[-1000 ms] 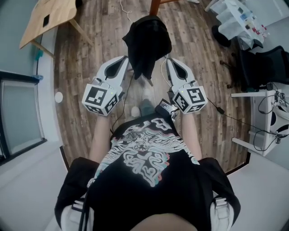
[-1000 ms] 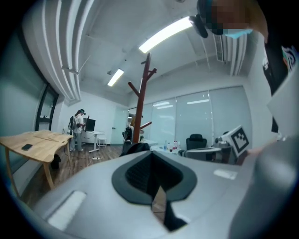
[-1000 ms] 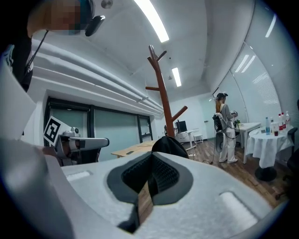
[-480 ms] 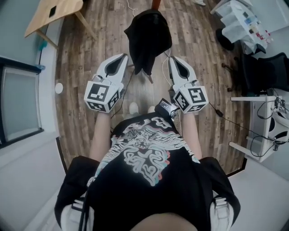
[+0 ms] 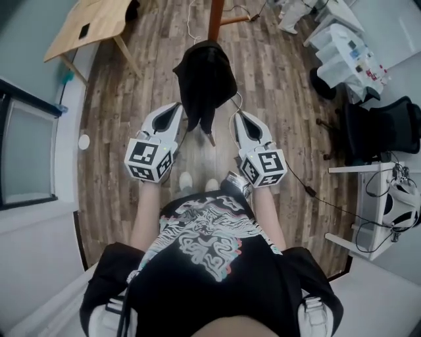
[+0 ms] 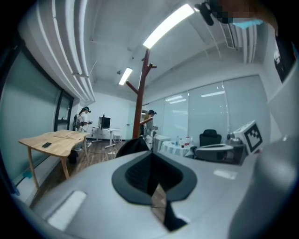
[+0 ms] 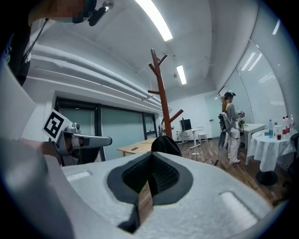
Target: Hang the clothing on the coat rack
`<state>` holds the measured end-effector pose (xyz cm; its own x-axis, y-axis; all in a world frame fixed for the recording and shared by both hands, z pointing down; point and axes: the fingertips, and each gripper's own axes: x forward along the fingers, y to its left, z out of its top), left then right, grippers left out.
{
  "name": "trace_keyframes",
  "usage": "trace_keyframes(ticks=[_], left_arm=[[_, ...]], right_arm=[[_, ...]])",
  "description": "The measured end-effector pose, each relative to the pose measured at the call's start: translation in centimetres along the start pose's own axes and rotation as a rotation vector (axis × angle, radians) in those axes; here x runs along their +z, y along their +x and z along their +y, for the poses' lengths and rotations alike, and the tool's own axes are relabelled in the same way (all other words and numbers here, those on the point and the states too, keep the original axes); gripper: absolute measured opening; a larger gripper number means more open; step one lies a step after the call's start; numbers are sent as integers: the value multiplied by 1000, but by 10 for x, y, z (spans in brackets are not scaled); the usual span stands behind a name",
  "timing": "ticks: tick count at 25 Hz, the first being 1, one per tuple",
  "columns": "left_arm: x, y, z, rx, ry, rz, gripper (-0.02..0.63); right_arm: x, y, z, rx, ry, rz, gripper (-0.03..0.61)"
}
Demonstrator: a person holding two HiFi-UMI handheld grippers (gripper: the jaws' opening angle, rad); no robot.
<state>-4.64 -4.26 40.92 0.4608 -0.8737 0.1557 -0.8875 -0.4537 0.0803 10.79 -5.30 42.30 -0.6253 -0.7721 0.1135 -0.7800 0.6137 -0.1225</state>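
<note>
The black garment (image 5: 204,82) hangs bunched on the brown coat rack (image 5: 216,18) over the wood floor. Neither gripper touches it. My left gripper (image 5: 173,109) sits just left of its lower edge, jaws shut and empty. My right gripper (image 5: 237,119) sits just right of it, also shut with nothing held. In the left gripper view, the garment (image 6: 133,145) shows as a dark mound beyond the shut left gripper (image 6: 151,156), below the rack (image 6: 140,100). The right gripper view shows the garment (image 7: 164,144) under the branched rack (image 7: 162,88), past the shut right gripper (image 7: 152,158).
A wooden table (image 5: 92,26) stands at the far left and a white-covered table (image 5: 348,56) at the far right. A black chair (image 5: 381,125) and a white desk (image 5: 375,204) line the right side. Cables trail on the floor. A person (image 7: 231,126) stands far off.
Both grippers sit a little lower in the head view, farther from the garment, and the right one has shifted left. More of the rack pole shows at the top.
</note>
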Motion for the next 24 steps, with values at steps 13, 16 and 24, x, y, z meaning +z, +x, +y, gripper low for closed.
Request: trace_keyframes(ticks=[13,16,24], left_arm=[[1,1,-2,41,20,-4,-11],[2,5,-7,29,9,-19,-11],[4,11,-16,37,11,-15,-11]], right_arm=[[2,0,-5,24,5,-5,-2],[4,-2,-6,33,-1,-7,-2],[5,-9,-16,33,3,-8,-2]])
